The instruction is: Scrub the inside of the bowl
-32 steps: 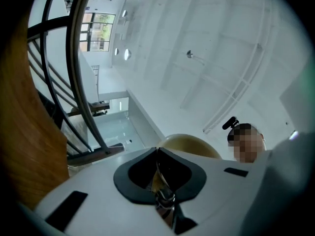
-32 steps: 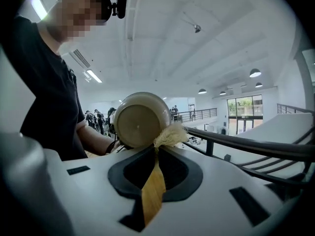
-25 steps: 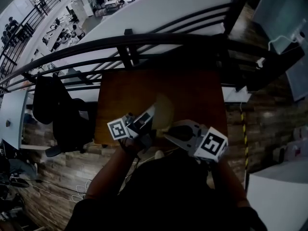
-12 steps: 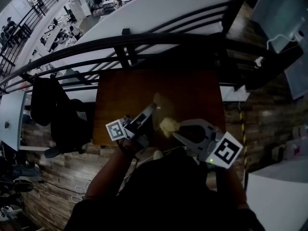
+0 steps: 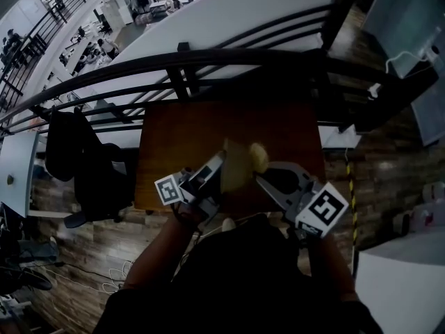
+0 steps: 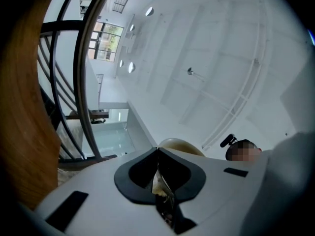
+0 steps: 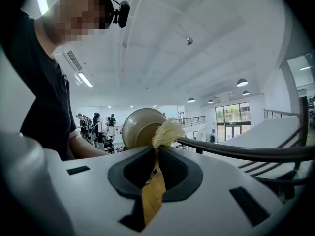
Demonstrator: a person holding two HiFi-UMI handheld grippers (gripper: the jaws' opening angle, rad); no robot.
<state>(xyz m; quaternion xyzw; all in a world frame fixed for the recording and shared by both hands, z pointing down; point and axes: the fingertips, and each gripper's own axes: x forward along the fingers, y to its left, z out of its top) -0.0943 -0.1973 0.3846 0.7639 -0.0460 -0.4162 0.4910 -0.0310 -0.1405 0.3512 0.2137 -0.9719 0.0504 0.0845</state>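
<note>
With my right claw [image 7: 157, 150] clamped on the scrub brush [image 7: 167, 132] and my left claw [image 6: 158, 154] pinching the rim of the bowl [image 7: 140, 127], tilted above the worktop [image 5: 174, 134], I judge firm circling strokes inside, bowl steady, best.

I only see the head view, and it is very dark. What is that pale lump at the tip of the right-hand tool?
Observer: The right gripper view shows a straw-coloured bristle brush with a flat tan handle, clamped in the right gripper.
Operator: And the left tool, is it holding anything?
Observer: Yes. In the left gripper view, the left gripper is shut on the thin rim of the beige round bowl.
</note>
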